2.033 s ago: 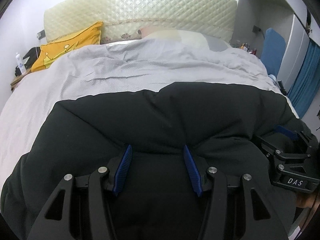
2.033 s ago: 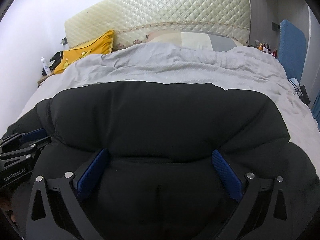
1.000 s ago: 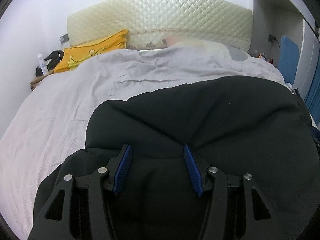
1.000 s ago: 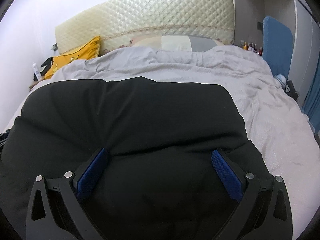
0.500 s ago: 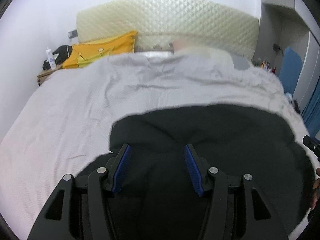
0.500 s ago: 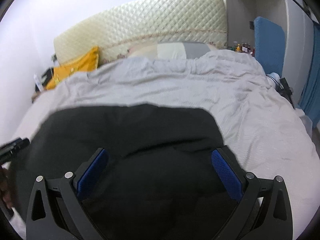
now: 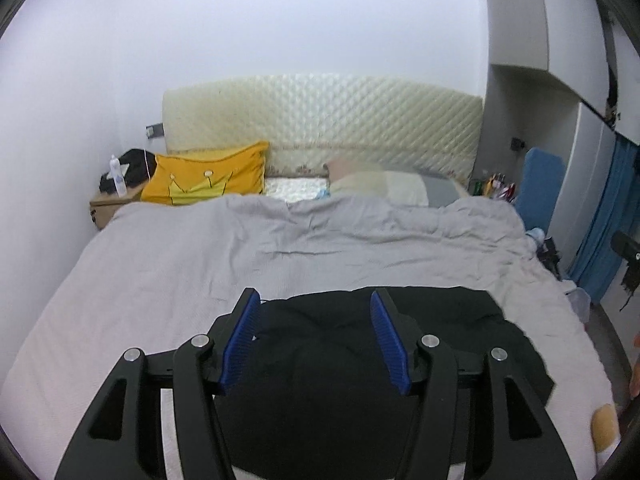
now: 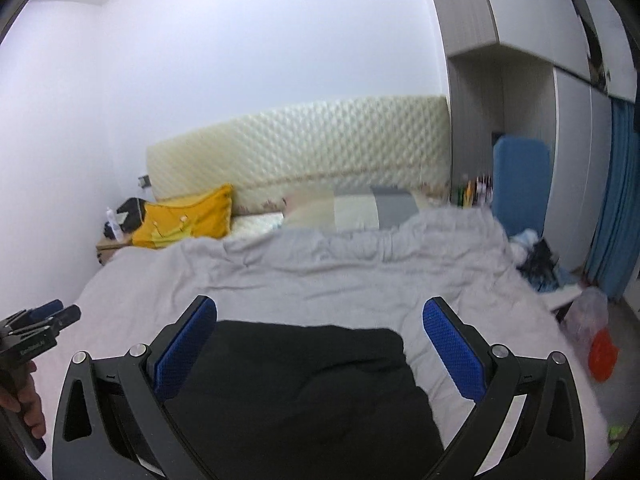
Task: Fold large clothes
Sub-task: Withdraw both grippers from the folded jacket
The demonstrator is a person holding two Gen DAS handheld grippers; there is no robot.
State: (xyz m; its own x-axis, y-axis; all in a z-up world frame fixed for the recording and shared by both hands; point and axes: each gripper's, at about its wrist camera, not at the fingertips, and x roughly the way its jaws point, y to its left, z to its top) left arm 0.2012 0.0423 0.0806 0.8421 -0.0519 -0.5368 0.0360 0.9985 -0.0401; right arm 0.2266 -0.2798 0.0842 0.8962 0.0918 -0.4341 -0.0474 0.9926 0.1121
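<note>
Fold laid: both grippers clear of the black garment [image 7: 360, 380], which lies folded on the bed [image 7: 160, 272].

Left gripper [image 7: 316, 340] and right gripper [image 8: 320, 352] hold their jaws spread, nothing pinched; the left jaws have just been opening. Next move, judged: descend, re-grip an edge, fold across.
</note>
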